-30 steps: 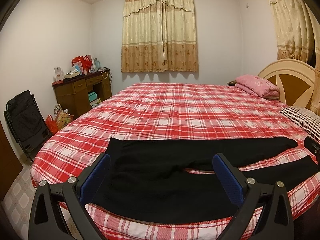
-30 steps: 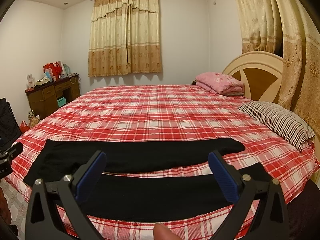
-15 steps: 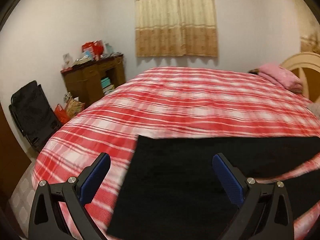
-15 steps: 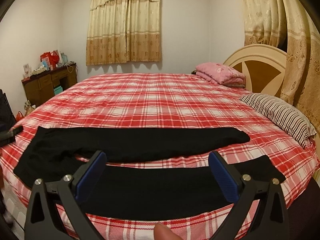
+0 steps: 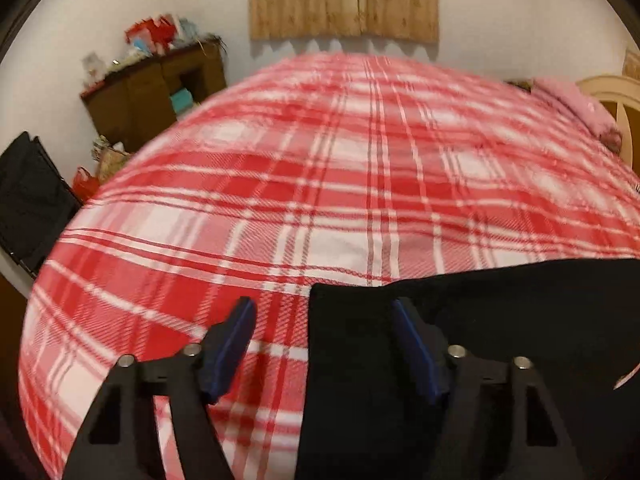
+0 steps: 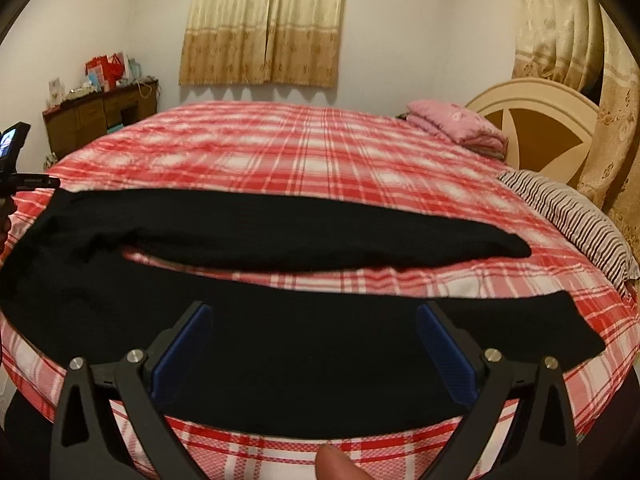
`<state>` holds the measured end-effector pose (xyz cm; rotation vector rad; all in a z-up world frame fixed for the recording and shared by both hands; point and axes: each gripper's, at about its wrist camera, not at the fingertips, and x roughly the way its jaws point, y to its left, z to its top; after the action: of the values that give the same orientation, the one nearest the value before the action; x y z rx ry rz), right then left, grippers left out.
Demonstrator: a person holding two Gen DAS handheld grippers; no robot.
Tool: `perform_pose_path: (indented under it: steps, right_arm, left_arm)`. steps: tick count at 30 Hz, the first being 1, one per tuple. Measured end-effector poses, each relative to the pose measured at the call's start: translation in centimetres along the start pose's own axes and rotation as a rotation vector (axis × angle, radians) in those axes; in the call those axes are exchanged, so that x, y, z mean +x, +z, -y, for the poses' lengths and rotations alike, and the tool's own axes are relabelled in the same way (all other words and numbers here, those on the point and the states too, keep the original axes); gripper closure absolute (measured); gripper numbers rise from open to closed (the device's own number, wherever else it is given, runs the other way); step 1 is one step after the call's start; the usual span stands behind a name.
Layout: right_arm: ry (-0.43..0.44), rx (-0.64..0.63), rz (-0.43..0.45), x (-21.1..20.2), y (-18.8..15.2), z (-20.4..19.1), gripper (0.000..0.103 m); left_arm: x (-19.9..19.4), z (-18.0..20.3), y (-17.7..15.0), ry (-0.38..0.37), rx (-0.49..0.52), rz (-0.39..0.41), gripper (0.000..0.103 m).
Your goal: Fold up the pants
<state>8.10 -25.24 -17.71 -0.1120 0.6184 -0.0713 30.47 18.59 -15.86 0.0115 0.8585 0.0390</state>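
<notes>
Your left gripper point(image 5: 322, 320) points forward and down, its jaws parted but fairly narrow, the blue pads point(image 5: 412, 344) facing each other with nothing between them. Your right gripper point(image 6: 310, 324) sits level and low, jaws spread wide, blue pads point(image 6: 444, 348) well apart and gripping nothing. One fingertip point(image 6: 334, 462) of your right hand shows at the bottom edge of the right wrist view.
</notes>
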Motion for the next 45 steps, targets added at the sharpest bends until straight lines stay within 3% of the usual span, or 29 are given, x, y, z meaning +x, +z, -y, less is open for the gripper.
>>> perform_pose_path:
  steps: [4,7,10,14,21,27,34,39,45]
  right_arm:
    - [0.003,0.017,-0.023,0.8,-0.3,0.5,0.000]
    - [0.013,0.029,-0.022,1.3,0.2,0.9,0.004]
    - [0.043,0.034,-0.026,1.6,1.1,2.0,0.013]
    - [0.054,0.070,-0.052,2.4,2.6,5.4,0.018]
    - [-0.041,0.158,-0.078,3.7,4.0,13.4,0.021]
    - [-0.139,0.201,-0.154,6.6,4.5,20.6,0.034]
    - [-0.209,0.293,-0.193,11.3,6.5,30.7,0.034]
    - [-0.158,0.319,-0.277,16.5,7.6,34.3,0.034]
    - [-0.059,0.294,-0.373,22.1,7.5,33.9,0.034]
  left_arm:
    - [2.0,0.2,0.4,0.005,0.018,-0.046,0.034]
    - [2.7,-0.3,0.6,-0.080,0.003,-0.069,0.056]
    - [2.7,-0.6,0.9,-0.117,-0.002,-0.087,0.064]
    - [2.0,-0.3,0.9,-0.128,0.033,-0.079,0.078]
    - [2.6,-1.3,0.8,-0.159,-0.009,-0.073,0.081]
    - [2.3,-0.4,1.1,-0.136,0.024,-0.065,0.088]
    - [2.6,0.2,1.1,-0.100,0.044,-0.079,0.088]
    - [2.8,0.3,0.7,-0.086,0.036,-0.068,0.088]
    - [3.1,0.7,0.7,-0.064,0.042,-0.064,0.088]
